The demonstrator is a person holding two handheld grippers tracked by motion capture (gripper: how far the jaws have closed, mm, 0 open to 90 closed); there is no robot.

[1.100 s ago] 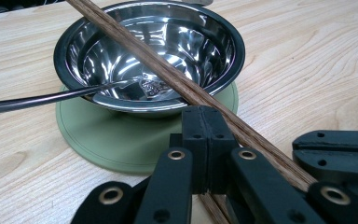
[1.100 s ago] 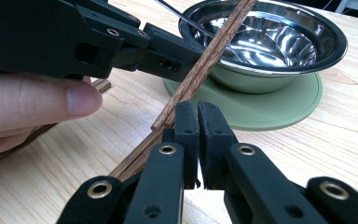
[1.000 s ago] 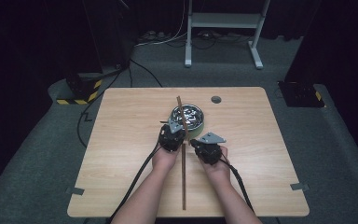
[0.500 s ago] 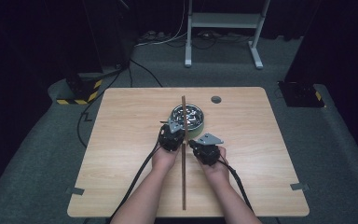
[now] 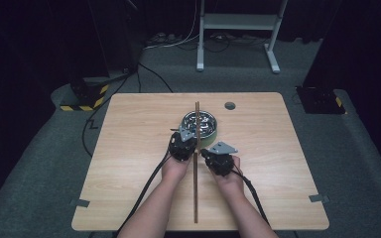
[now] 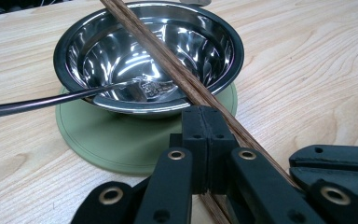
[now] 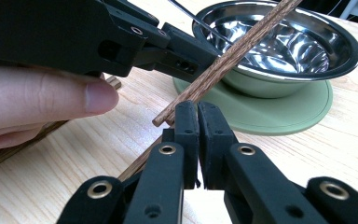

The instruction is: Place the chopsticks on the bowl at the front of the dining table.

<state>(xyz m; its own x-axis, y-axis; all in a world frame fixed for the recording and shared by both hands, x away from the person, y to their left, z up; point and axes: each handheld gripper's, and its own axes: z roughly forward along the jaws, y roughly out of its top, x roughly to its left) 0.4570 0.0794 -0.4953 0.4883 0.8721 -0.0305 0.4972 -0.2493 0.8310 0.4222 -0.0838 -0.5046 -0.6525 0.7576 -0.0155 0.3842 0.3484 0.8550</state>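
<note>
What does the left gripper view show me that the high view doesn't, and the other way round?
Left gripper view: a thin metal utensil handle lying over the rim of the bowl, and its own jaws pressed together in front of the stick. High view: the stick's whole length along the table, running between the left gripper and right gripper, plus both forearms. Shared: the bowl, the green mat under it, and the stick crossing over the bowl.

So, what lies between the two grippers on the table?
In the high view, a long wooden stick runs between the left gripper and the right gripper. Its far end passes over the steel bowl.
</note>
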